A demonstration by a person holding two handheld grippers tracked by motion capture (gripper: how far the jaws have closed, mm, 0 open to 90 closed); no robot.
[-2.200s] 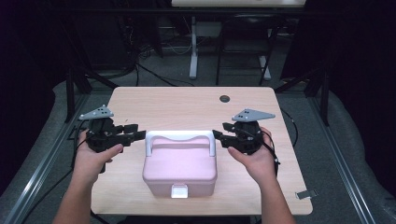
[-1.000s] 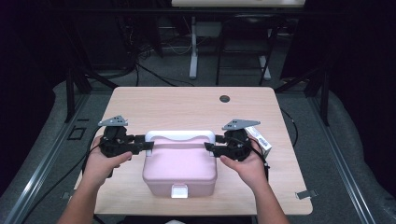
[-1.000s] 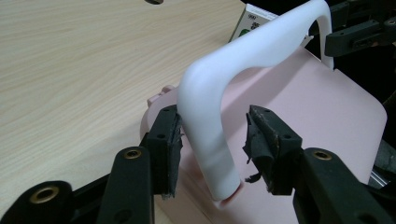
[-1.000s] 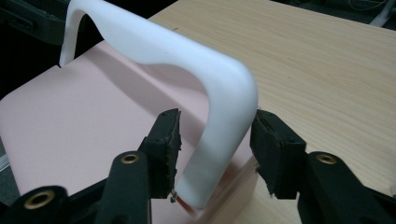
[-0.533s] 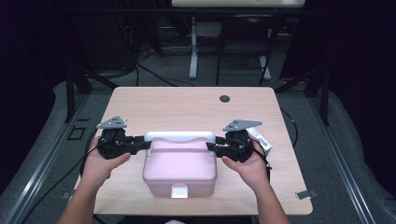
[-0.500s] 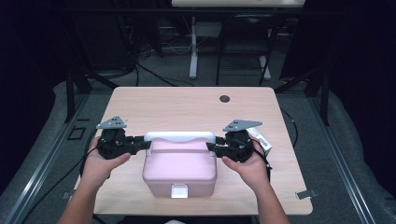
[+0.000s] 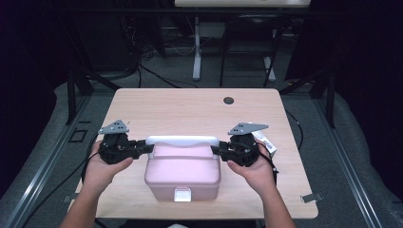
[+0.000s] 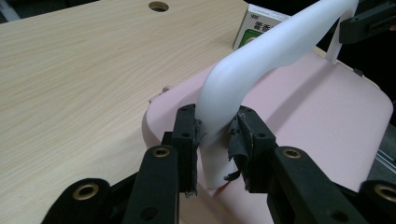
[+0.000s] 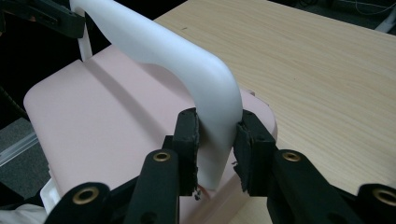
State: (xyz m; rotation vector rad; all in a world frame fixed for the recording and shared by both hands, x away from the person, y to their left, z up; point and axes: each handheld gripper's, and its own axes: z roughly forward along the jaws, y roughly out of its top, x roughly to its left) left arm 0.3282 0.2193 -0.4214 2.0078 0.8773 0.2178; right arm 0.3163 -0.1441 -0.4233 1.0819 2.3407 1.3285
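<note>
Smooth white plastic handle (image 8: 261, 56) of the rounded pink box (image 7: 183, 171) is sitting pinched between both grippers, left gripper (image 8: 215, 140) and right gripper (image 9: 217, 140), jaws having just been closing, while the left gripper view is revealing a green-printed carton (image 8: 259, 21) beyond.

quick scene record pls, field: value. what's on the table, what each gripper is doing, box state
table: light wood table, round hole near far edge
box: pink box, lid down, white clasp at near side
handle: white handle, raised upright
left gripper: left gripper, jaws have just been closing, clamped on one end of handle
right gripper: right gripper, jaws have just been closing, clamped on the other end
other: small printed carton beside right gripper
</note>
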